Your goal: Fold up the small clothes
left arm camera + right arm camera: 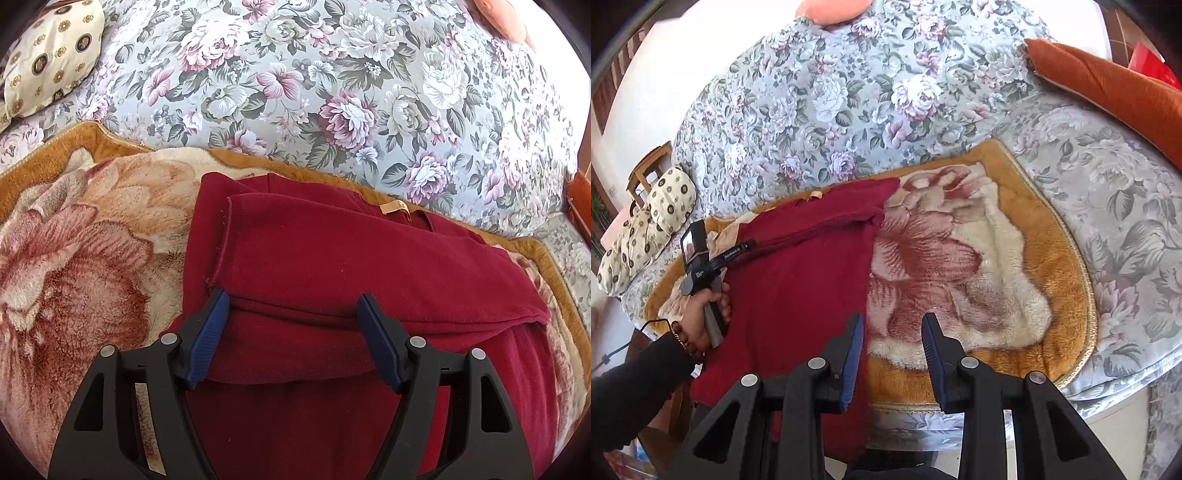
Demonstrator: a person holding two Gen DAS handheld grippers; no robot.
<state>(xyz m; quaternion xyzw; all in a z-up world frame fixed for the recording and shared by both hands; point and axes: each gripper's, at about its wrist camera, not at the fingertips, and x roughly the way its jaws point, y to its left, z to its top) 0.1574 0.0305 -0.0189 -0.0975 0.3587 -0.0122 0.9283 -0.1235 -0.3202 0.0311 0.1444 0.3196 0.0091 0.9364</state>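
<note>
Floral sofa fabric fills the background, with a plush blanket — tan-bordered, printed with a big rose — spread over the seat. On the blanket's left part lies the red garment, partly folded: one layer is turned over the rest, and a small tan label shows near its far edge. The left gripper sits low over the garment, its blue pads spread wide apart with red cloth between and beneath them, nothing pinched. The right gripper is also parted — its left pad is at the garment's right edge, its right pad over bare blanket. A patterned cushion rests at the sofa's left end and an orange cushion at its right.
</note>
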